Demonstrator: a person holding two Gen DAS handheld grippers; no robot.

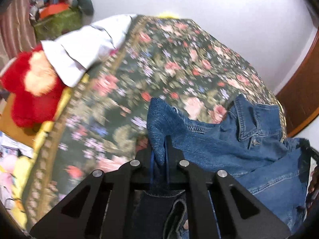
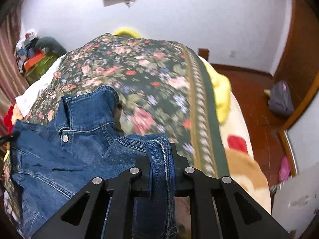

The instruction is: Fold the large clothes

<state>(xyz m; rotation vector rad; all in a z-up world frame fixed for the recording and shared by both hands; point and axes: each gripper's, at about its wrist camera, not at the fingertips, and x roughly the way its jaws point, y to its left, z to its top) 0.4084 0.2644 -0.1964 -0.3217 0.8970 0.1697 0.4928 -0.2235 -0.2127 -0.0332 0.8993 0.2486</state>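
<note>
A blue denim jacket (image 1: 229, 143) lies bunched on the floral bedspread (image 1: 159, 63), collar up and a metal button showing. My left gripper (image 1: 160, 151) is shut on a fold of the jacket's left edge, with denim pinched between its black fingers and hanging down behind them. In the right wrist view the same jacket (image 2: 79, 131) spreads to the left, and my right gripper (image 2: 161, 157) is shut on a seamed edge of its denim. The other gripper shows as a dark shape at the far right edge of the left wrist view.
A white garment (image 1: 89, 47) and a red plush toy (image 1: 33, 87) lie at the bed's left side. A yellow blanket (image 2: 221, 91) and a cream plush (image 2: 245, 171) sit along the right side. A wooden floor (image 2: 253, 99) with a grey bag (image 2: 281, 99) lies beyond.
</note>
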